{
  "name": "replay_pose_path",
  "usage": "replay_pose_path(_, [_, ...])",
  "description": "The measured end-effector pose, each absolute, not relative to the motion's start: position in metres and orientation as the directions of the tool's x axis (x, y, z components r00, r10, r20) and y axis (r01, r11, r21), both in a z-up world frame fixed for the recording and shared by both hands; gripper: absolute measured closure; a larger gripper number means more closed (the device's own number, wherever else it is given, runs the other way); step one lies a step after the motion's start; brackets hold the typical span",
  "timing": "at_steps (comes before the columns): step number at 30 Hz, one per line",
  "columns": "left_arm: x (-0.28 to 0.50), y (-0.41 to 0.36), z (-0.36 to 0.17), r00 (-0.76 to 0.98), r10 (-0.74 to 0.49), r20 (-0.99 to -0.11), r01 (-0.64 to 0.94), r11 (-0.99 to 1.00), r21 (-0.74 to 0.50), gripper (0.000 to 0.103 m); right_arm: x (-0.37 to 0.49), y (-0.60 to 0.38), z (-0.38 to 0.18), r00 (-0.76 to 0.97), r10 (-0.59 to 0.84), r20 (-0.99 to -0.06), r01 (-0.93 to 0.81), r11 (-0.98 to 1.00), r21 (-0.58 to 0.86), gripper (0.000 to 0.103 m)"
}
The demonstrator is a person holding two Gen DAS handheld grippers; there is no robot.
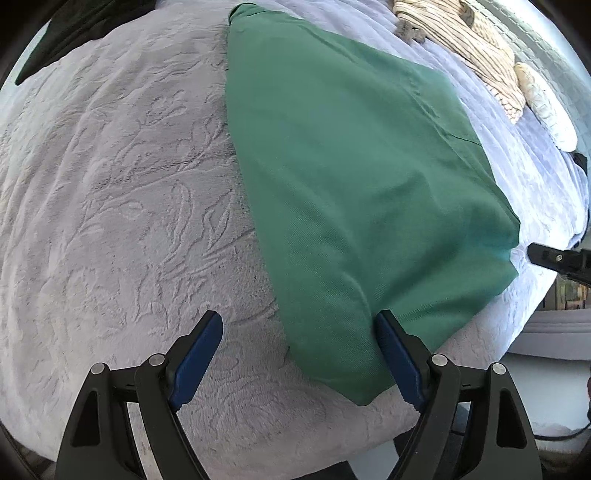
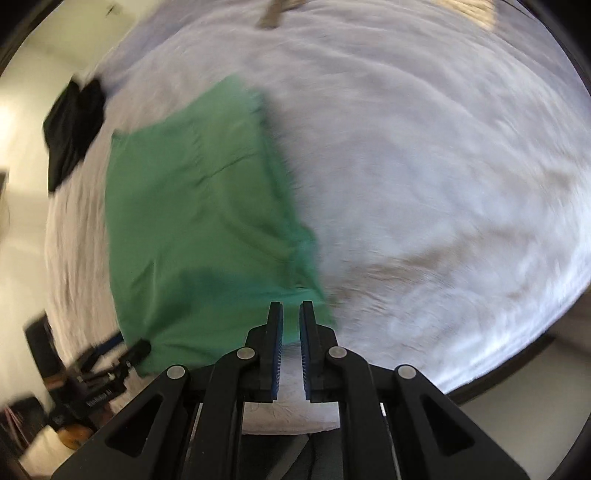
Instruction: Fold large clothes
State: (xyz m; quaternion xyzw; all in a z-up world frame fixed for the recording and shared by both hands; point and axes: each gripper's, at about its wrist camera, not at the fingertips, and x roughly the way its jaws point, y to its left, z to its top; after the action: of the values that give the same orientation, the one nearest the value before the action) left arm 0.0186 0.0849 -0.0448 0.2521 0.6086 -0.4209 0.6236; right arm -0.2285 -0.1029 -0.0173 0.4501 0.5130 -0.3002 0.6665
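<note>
Left tongs [image 1: 299, 321] spread wide, gripping nothing, pointing steeply down at the grey bedspread [image 1: 110, 192]. Near corner of the folded green garment [image 1: 351, 192] lying between the two blue pads, loose, not pinched; right pad [image 1: 397, 358] over the cloth's edge, left pad over bare bedspread. Garment flat on the bed, stretching up and away from these tongs. Beyond it, at the far right, a striped cream cloth [image 1: 476, 51] and a pale pillow [image 1: 546, 107]. A dark piece of clothing [image 1: 74, 33] far off to the upper left.

Right tongs [image 2: 291, 314] nearly closed, only a narrow gap between the pads, nothing clamped. Tips hanging above the garment's near right corner [image 2: 207, 221], most of the green cloth lying to their left and ahead. View blurred. Bare bedspread [image 2: 443, 166] to the right of these tongs.
</note>
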Motion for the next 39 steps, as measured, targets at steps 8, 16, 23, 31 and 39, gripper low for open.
replay_pose_path(8, [0.006, 0.082, -0.044, -0.027, -0.173, -0.985, 0.781, 0.611, -0.128, 0.016, -0.203, -0.113, -0.070, 0.192, 0.192, -0.962, 0.839, 0.477, 0.263, 0.094])
replay_pose_path(16, [0.002, 0.081, -0.042, 0.004, -0.127, -0.992, 0.737, 0.671, -0.083, 0.009, -0.206, -0.129, -0.057, 0.190, 0.253, -0.949, 0.790, 0.535, 0.300, 0.092])
replay_pose_path(23, [0.006, 0.078, -0.012, 0.070, -0.120, -0.990, 0.729, 0.684, -0.032, 0.009, -0.215, -0.137, -0.004, 0.250, 0.202, -0.947, 0.777, 0.541, 0.321, 0.092])
replay_pose_path(31, [0.029, 0.068, 0.023, 0.104, -0.138, -0.985, 0.711, 0.703, -0.023, 0.000, -0.201, -0.146, 0.037, 0.258, 0.086, -0.962, 0.788, 0.558, 0.261, 0.039])
replay_pose_path(39, [0.029, 0.053, 0.055, 0.161, -0.160, -0.974, 0.714, 0.700, 0.003, 0.000, -0.165, -0.138, 0.061, 0.194, -0.065, -0.979, 0.784, 0.610, 0.115, 0.015])
